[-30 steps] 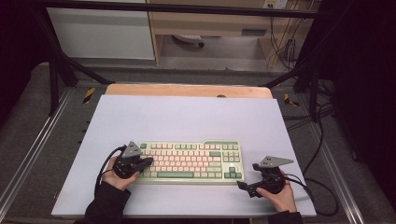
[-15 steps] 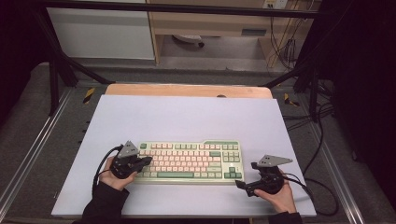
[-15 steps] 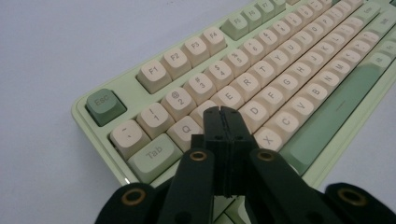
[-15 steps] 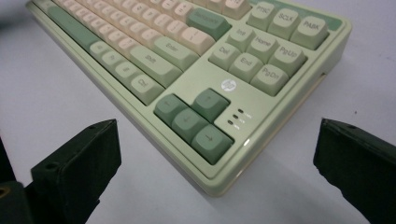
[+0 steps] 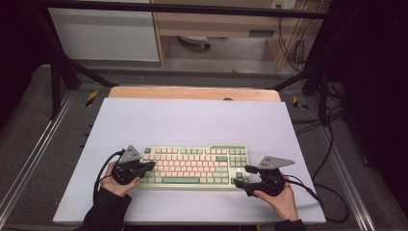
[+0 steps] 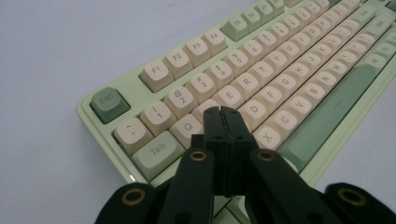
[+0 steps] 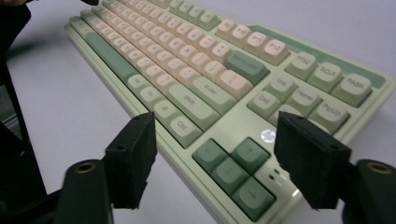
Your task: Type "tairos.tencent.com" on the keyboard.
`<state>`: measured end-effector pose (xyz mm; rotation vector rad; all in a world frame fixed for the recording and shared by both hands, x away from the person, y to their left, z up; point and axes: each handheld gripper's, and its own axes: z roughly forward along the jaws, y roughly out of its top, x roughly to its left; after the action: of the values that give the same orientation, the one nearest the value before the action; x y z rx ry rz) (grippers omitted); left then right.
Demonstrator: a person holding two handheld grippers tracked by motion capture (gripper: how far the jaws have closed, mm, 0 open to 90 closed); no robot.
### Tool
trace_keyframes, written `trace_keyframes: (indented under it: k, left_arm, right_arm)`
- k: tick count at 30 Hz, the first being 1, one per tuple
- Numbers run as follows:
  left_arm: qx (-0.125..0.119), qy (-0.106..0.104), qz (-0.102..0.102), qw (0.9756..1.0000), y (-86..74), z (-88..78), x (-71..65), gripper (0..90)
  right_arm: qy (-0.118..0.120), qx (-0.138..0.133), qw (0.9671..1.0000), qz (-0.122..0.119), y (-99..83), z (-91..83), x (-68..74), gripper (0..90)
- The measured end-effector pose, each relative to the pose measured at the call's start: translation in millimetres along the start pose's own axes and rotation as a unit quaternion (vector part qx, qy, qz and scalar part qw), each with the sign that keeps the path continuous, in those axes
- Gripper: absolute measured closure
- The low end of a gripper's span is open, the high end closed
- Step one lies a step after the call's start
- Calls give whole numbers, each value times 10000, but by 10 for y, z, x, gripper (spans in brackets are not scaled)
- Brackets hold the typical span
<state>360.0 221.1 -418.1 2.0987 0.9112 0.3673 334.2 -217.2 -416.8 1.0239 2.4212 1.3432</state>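
A pale green keyboard (image 5: 195,163) with cream and green keys lies near the front of the white mat (image 5: 192,120). My left gripper (image 5: 150,166) is shut with nothing in it. Its tips rest over the letter keys at the keyboard's left end, near the Q and W keys (image 6: 221,112). My right gripper (image 5: 242,176) is open at the keyboard's right front corner. In the right gripper view the two jaws stand wide apart on either side of the green arrow keys (image 7: 233,168), with nothing between them. A hand holds each gripper from the table's front edge.
The mat covers a wooden table whose bare edge (image 5: 192,92) shows at the back. Black cables (image 5: 332,192) trail off the right side. Metal frame rails (image 5: 33,159) run along both sides, and black posts (image 5: 57,72) stand at the back corners.
My right gripper has moved a little forward and left, so its open jaws now reach the keyboard's right front corner. The left gripper has barely shifted.
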Motion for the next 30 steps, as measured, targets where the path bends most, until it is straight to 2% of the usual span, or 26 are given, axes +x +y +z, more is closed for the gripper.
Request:
trace_keyframes:
  k: [8,9,11,22,30]
  left_arm:
    - [0,-11,1,10000,-2,7,1,898]
    - [2,-9,6,10000,-2,7,1,898]
    - [-9,-9,2,10000,-1,4,2,898]
    - [-18,-16,10,10000,2,1,-3,898]
    - [-15,-25,12,10000,1,6,-4,898]
  right_arm:
    - [139,6,9998,-133,171,133,135,471]
    - [191,37,9996,-185,202,176,171,518]
    - [207,51,9995,-213,217,198,186,538]
    - [350,62,9992,-192,444,446,347,767]
    - [330,108,9992,-209,532,607,407,861]
